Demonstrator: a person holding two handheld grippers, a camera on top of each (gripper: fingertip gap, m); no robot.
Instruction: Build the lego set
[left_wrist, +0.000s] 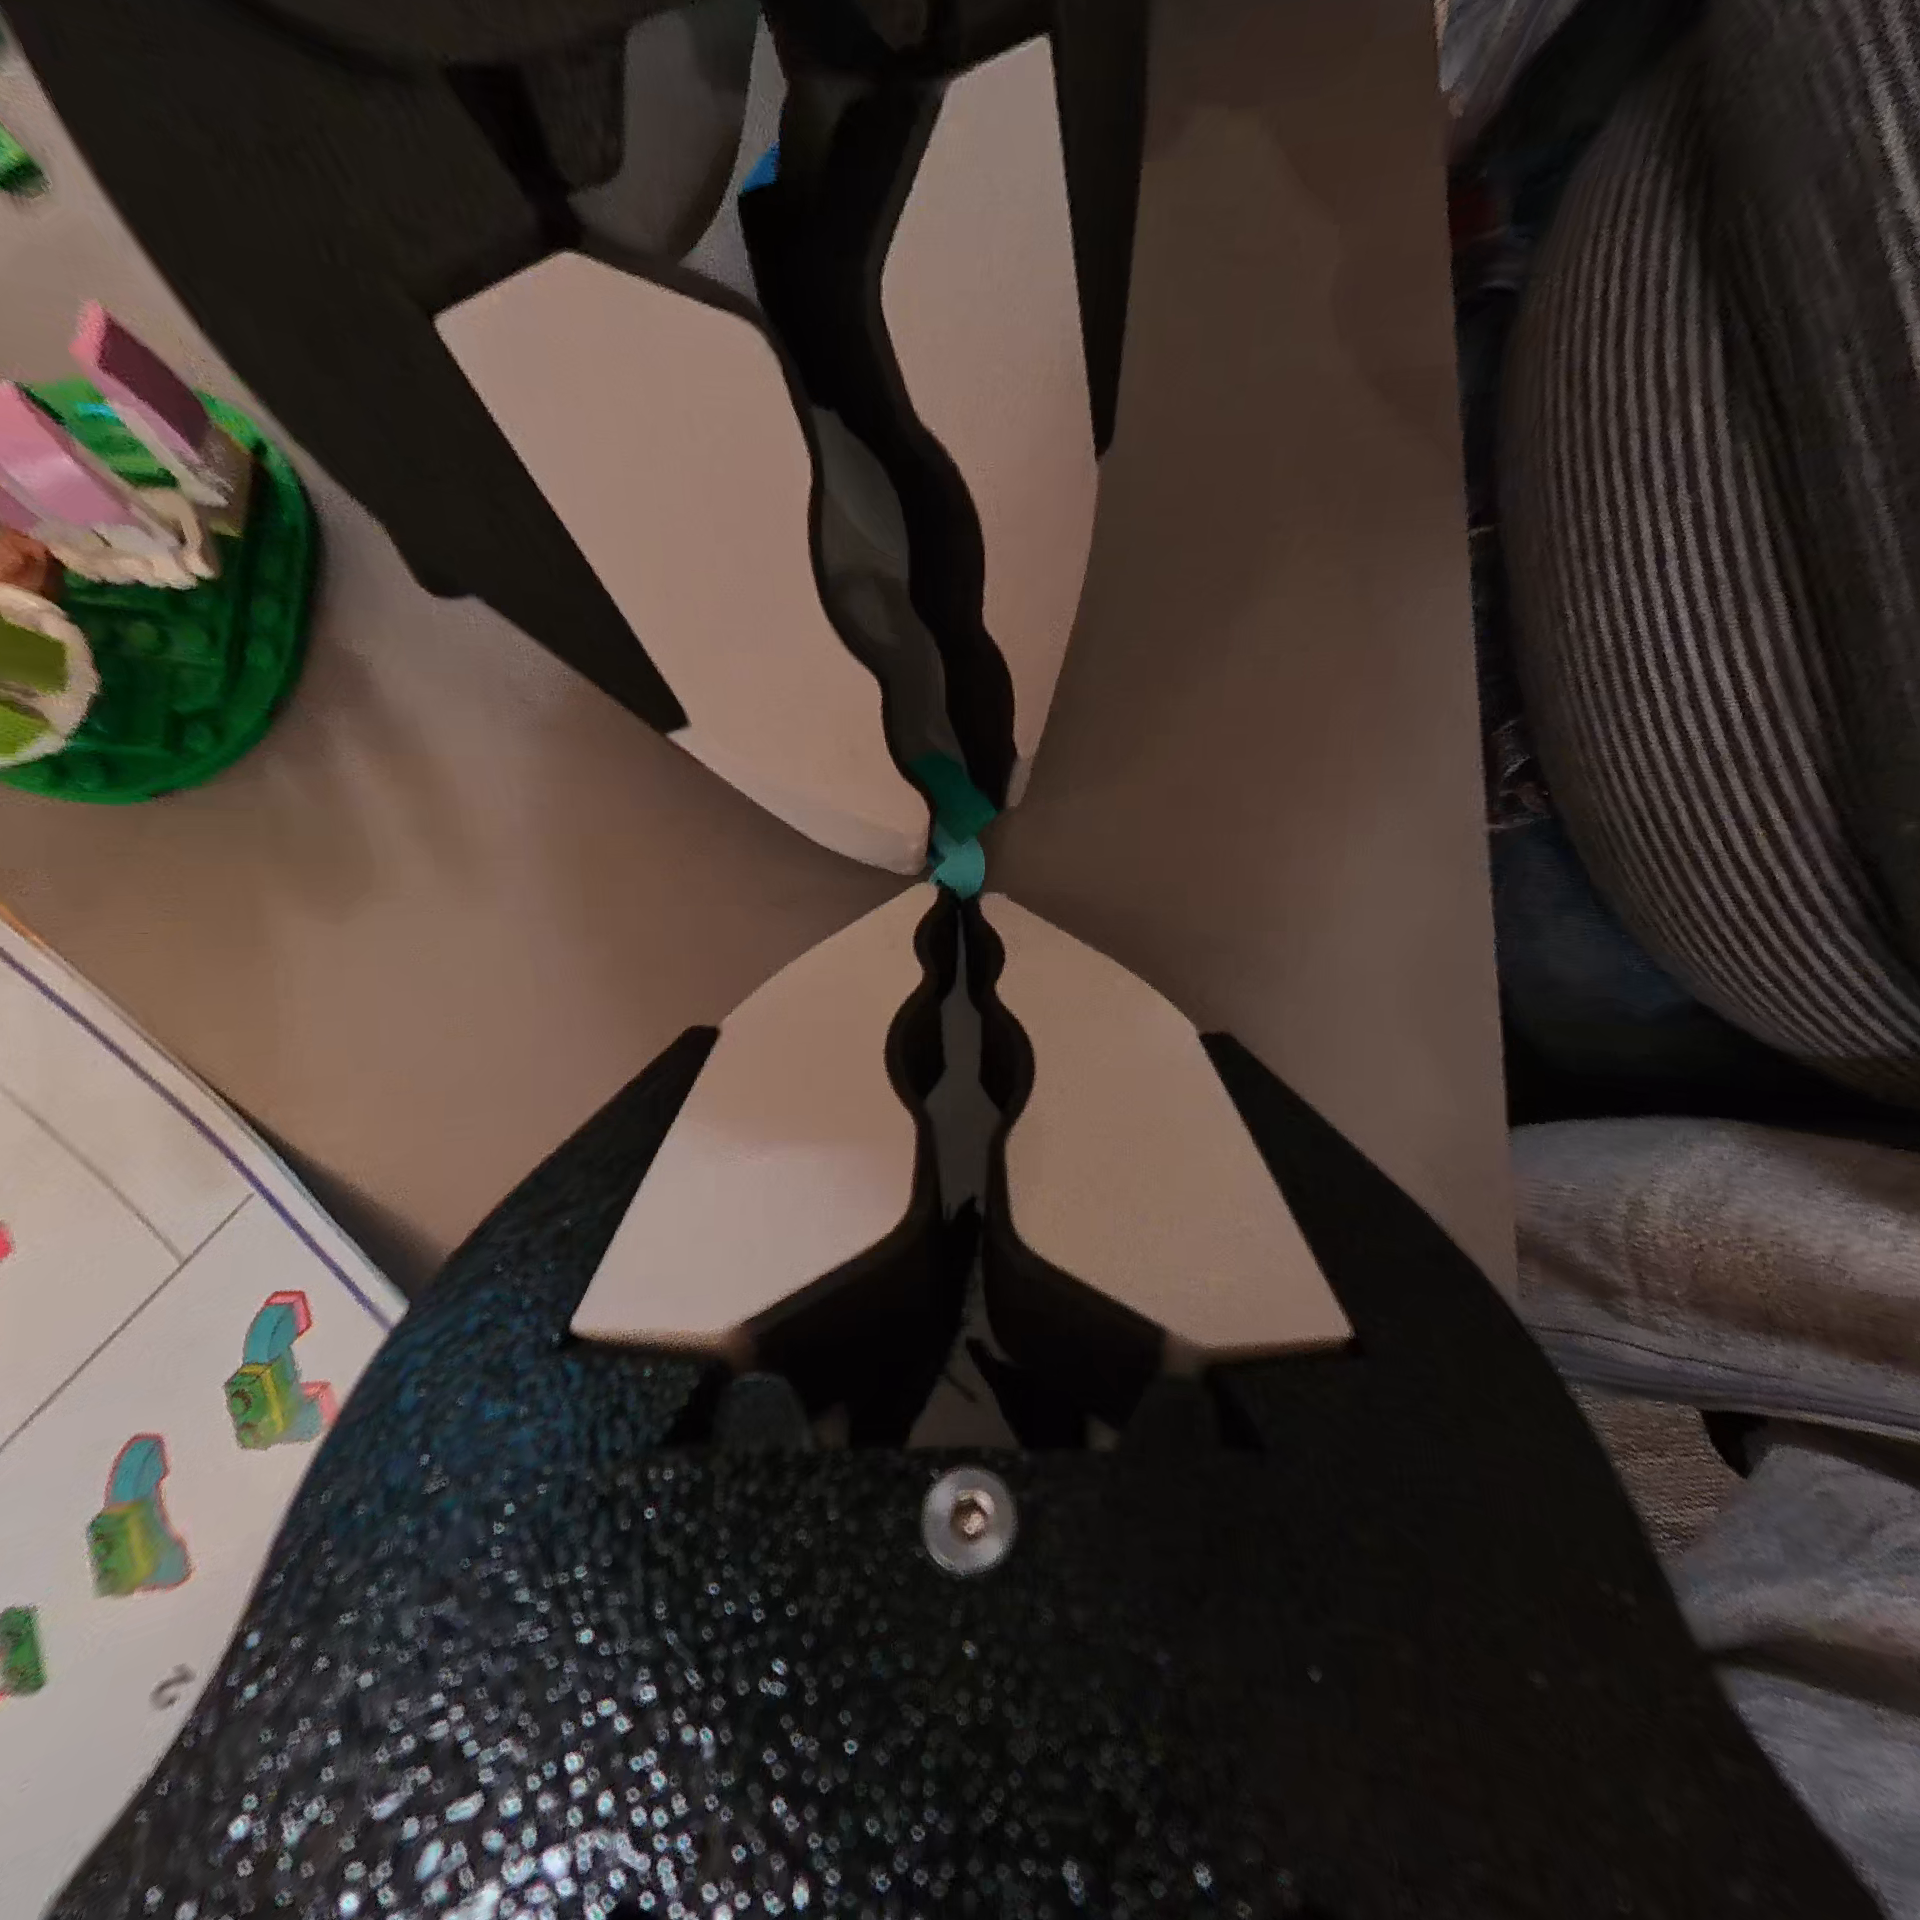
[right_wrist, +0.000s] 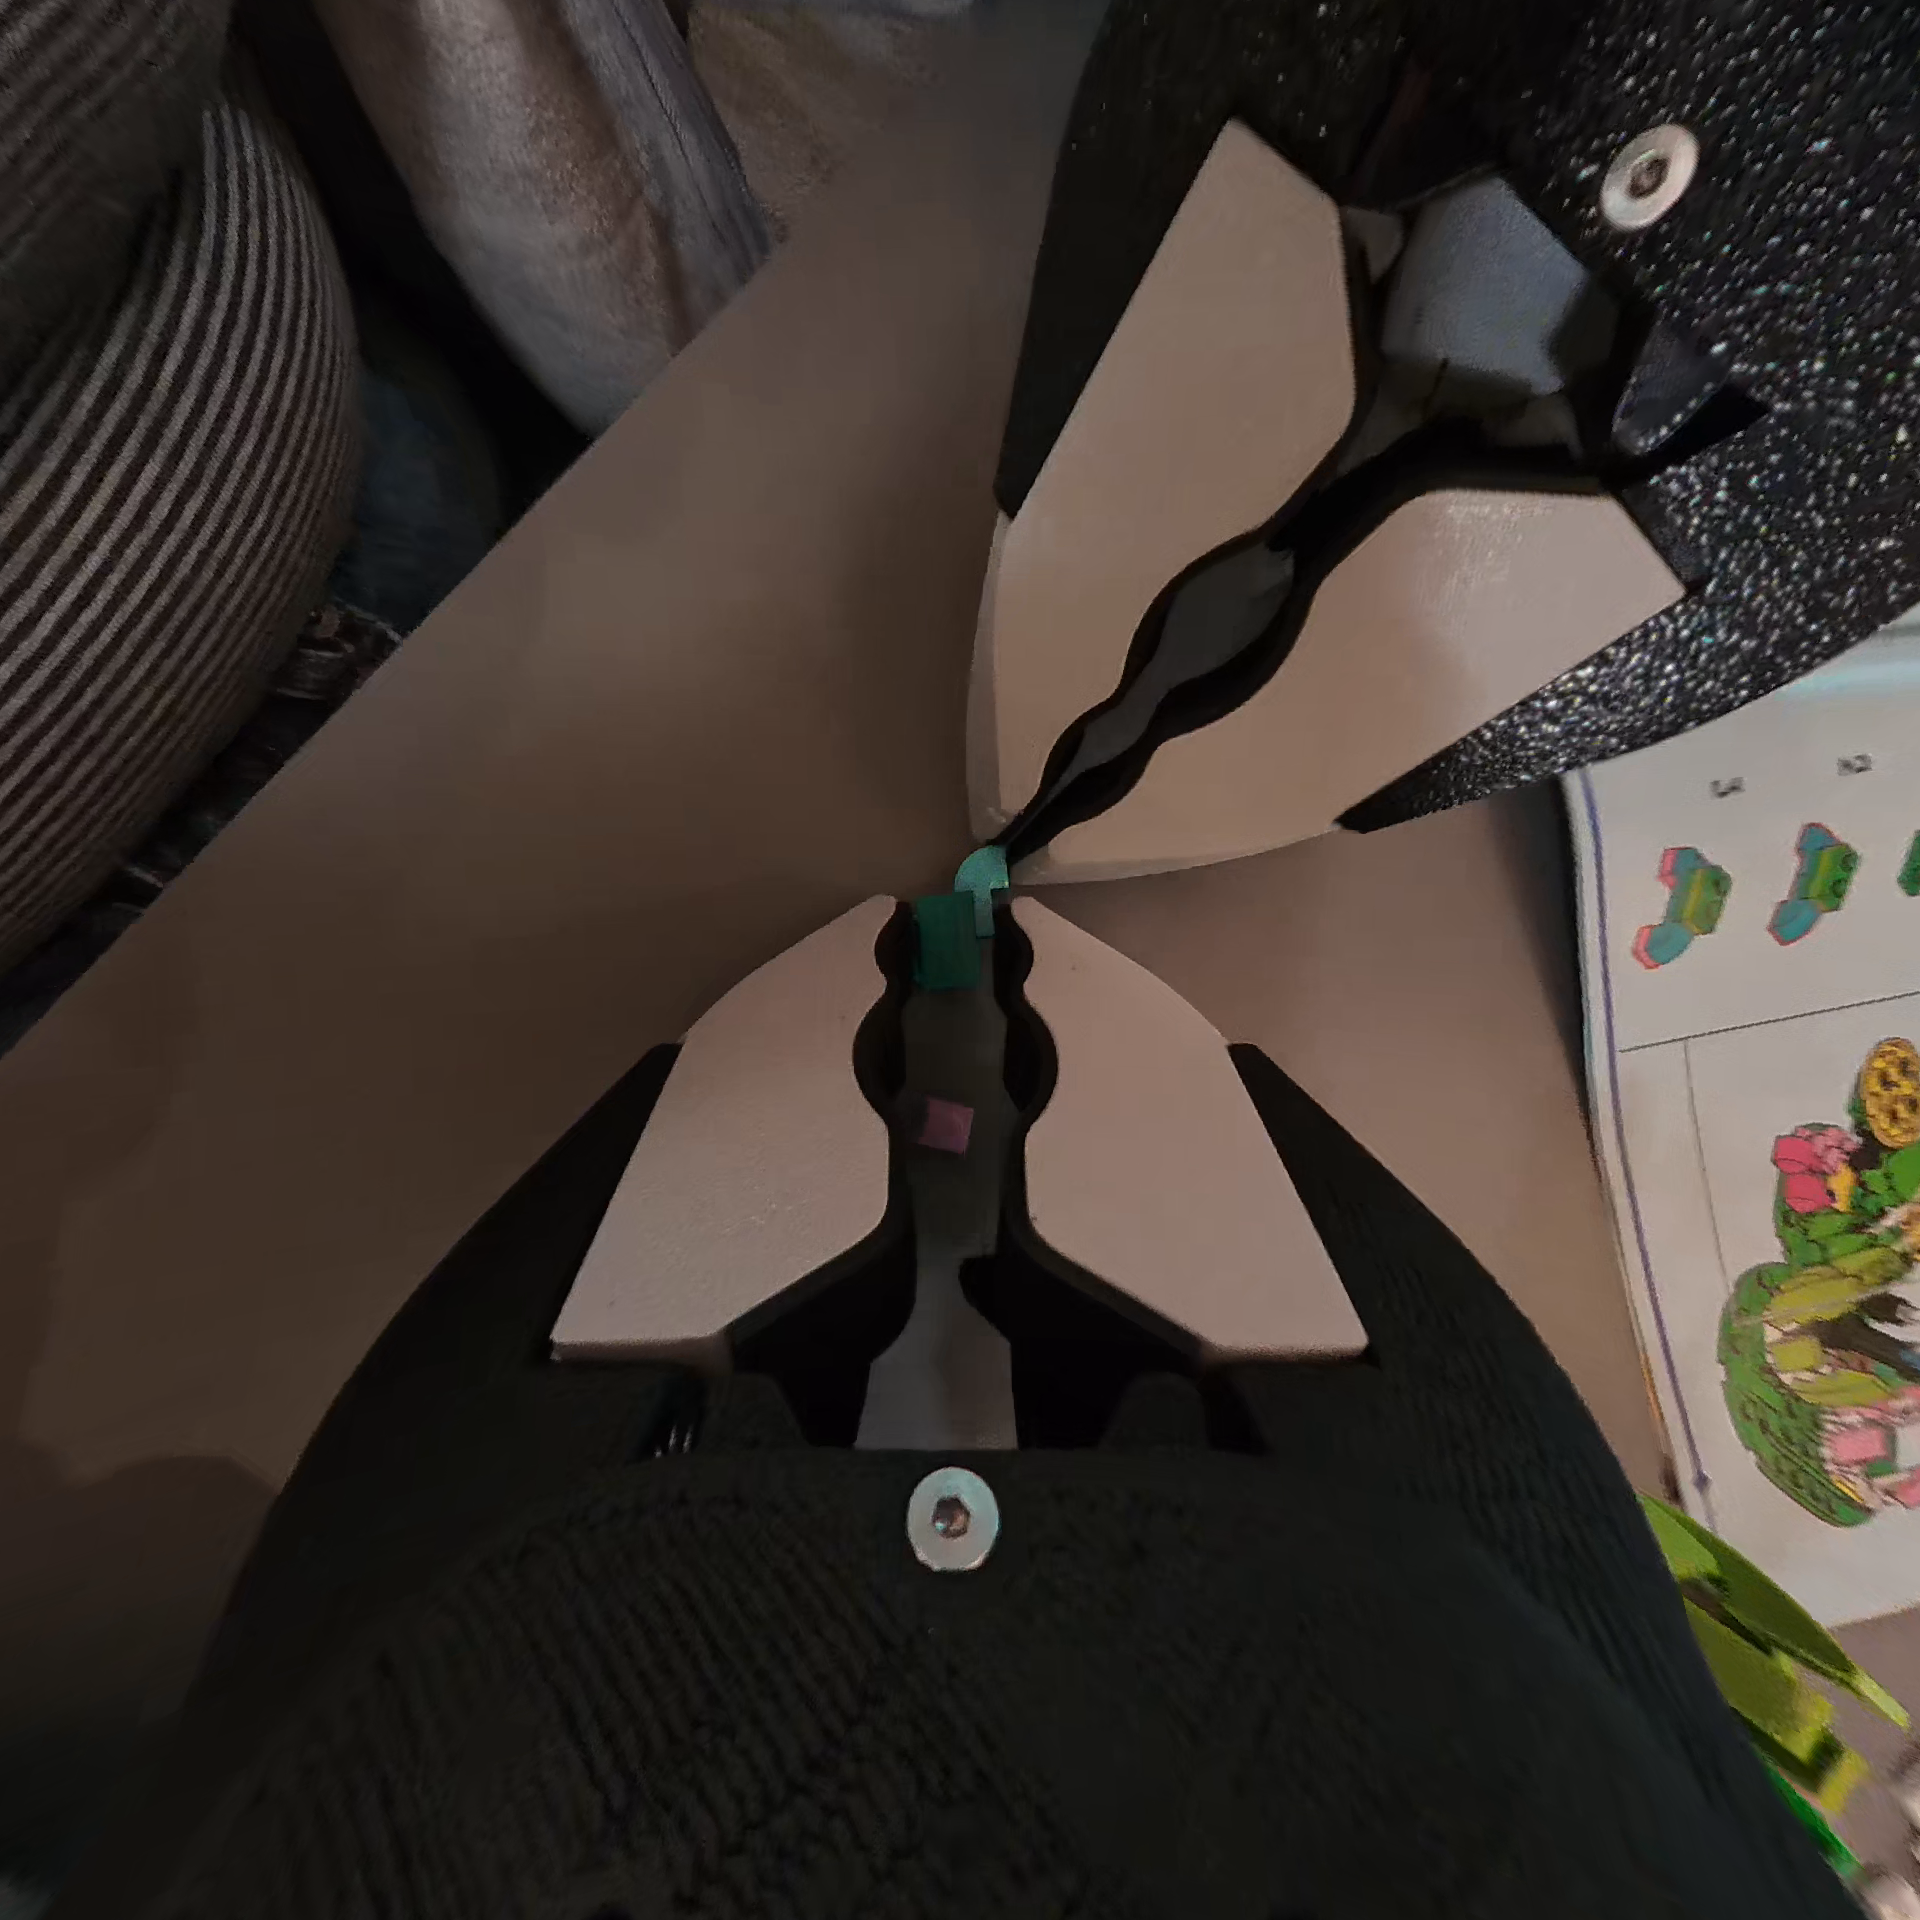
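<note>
Glitter-black left gripper, fingers pinched together on a light teal piece at their tips. Opposite, the right gripper clamps a dark green piece; the two pieces meet tip to tip above the beige worktop. Near the worktop's far left edge stands the green-based lego model; an instruction sheet lies near the left gripper.

**Lego pieces, mid-assembly**

Light teal piece with rounded end and darker green brick touch end to end, held above the bench. Partly built model on round green studded base stands off to one side, carrying pink, white and lime parts, tilted.
</note>
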